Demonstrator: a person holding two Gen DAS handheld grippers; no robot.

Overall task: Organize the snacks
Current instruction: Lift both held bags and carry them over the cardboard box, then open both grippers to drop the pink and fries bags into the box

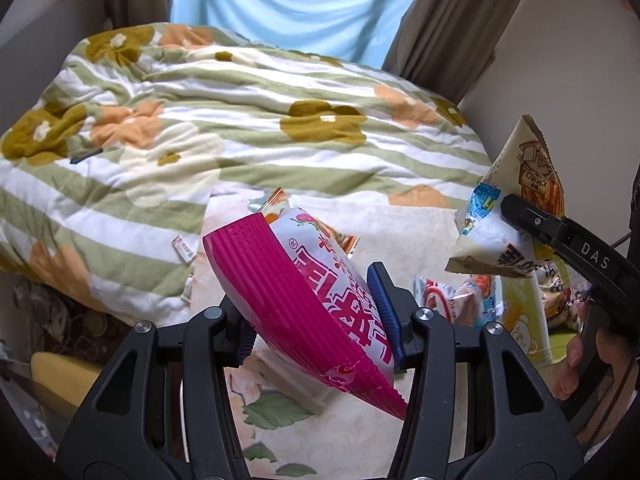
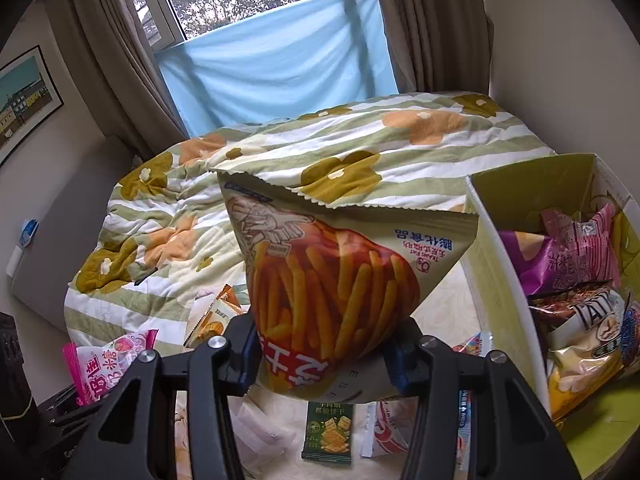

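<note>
Holding a bag apiece, both tools are up off the bed [image 2: 420, 148] with their loads clear of the loose snacks below. The right tool [image 2: 324, 354] is clamped on the base of the fries bag [image 2: 340, 272], whose long axis runs up and away from the jaws, its crimped top edge pointing to twelve o'clock. The yellow-green box [image 2: 500, 240], already partly filled with packets, stands at about three o'clock from that bag and just beside it, open top upward. The right hand looks the nearer one, so I would judge its move to be a short carry to three o'clock, over the near wall. The left tool [image 1: 320, 320] grips the pink-edged packet [image 1: 316, 292], tilted toward ten o'clock; from there the box lies well off at three o'clock, beyond the right tool.
</note>
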